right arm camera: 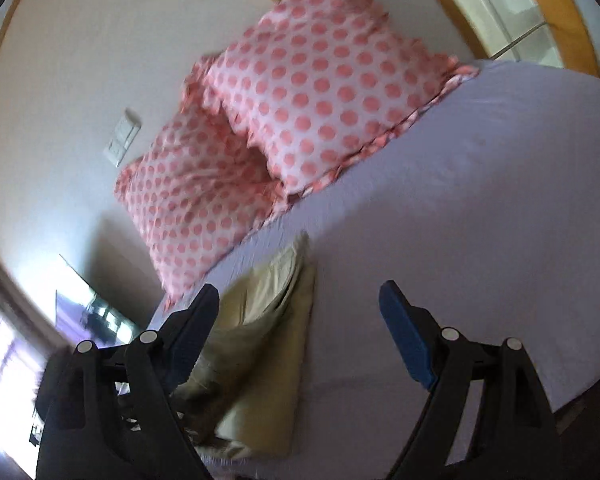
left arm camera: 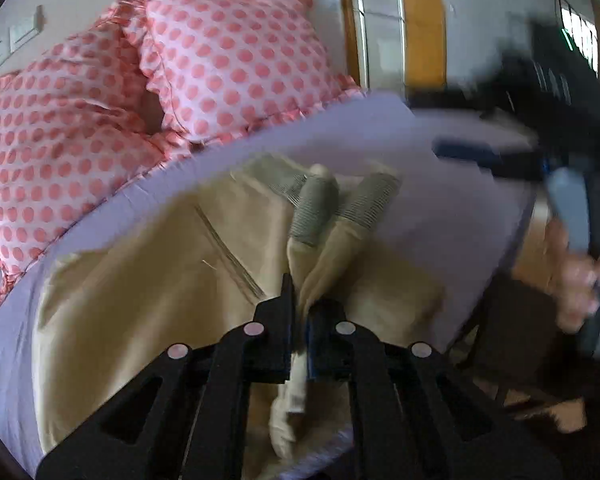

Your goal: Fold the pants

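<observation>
Beige pants (left arm camera: 148,280) with grey ribbed ankle cuffs (left arm camera: 316,212) lie on a lavender bed sheet (left arm camera: 440,208). My left gripper (left arm camera: 302,312) is shut on a bunched fold of the pants' legs and holds it just above the rest of the cloth. My right gripper (right arm camera: 300,304) is open and empty above the bed, with the pants (right arm camera: 268,320) beside its left finger. The right gripper also shows blurred at the right of the left wrist view (left arm camera: 572,208), held in a hand.
Two pink polka-dot pillows (left arm camera: 228,52) (right arm camera: 320,80) lie at the head of the bed against a white wall with switches (right arm camera: 122,136). A wooden-framed door (left arm camera: 420,20) stands beyond. The bed's edge (left arm camera: 480,280) drops to a dark floor at right.
</observation>
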Tool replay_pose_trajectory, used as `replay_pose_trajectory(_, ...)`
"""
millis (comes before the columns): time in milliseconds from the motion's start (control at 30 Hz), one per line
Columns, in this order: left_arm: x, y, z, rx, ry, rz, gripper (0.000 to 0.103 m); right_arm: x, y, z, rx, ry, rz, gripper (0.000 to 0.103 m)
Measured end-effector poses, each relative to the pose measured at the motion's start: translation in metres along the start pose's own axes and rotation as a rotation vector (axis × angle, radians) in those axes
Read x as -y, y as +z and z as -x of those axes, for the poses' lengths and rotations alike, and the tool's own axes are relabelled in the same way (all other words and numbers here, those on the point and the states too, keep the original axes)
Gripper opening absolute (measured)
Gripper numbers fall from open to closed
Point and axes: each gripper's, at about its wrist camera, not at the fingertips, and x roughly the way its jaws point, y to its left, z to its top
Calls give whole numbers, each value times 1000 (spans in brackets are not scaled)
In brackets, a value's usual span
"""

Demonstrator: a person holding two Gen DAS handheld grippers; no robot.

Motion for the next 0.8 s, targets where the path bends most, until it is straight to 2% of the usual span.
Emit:
replay_pose_trajectory(33,5,-3,4,13,24,-19,7,-2,1,-8,-45,33,3,84)
replay_pose_trajectory(67,9,-4,6,17,33,-35,12,-4,2,-15,-81,59,-2,84)
replay_pose_trajectory(100,13,-6,8,8,24,-55,15,-6,2,-25,-124,90,-13,84)
replay_pose_trajectory(167,18,-10,15,0,-26,-60,19,-9,0,-49,-223,128,-25,83)
replay_pose_trajectory(200,14,-12,23,-2,-76,-42,19,-11,-1,-58,-256,118,-20,83)
replay_pose_trajectory(267,0,-17,44,17,-167,30,23,-13,-5,-77,-320,64,14,75)
replay_pose_trajectory(300,-20,-22,58,35,-202,110,27,-13,-7,-83,-344,50,23,73)
replay_pose_trajectory(333,-38,-24,69,50,-207,180,37,-11,-9,-92,-371,35,21,69)
replay_pose_trajectory(367,-63,-28,76,65,-197,263,46,-9,-9,-96,-386,34,19,69)
replay_pose_trajectory(400,-99,-34,79,73,-154,371,49,-10,-10,-100,-390,36,32,65)
replay_pose_trajectory(467,-151,-48,79,53,-54,522,50,-12,-11,-106,-413,54,34,58)
replay_pose_trajectory(500,-184,-60,74,16,-11,607,50,-13,-11,-113,-442,82,23,52)
replay_pose_trajectory(567,-213,-71,65,-37,3,681,52,-17,-13,-117,-454,77,45,52)
replay_pose_trajectory(667,-237,-80,42,-110,-88,743,58,-18,-8,-121,-452,82,40,51)
replay_pose_trajectory(733,-239,-81,26,-154,-147,742,65,-21,-7,-125,-456,86,48,52)
replay_pose_trajectory(800,-240,-83,10,-188,-207,763,66,-23,-7,-125,-461,90,60,51)
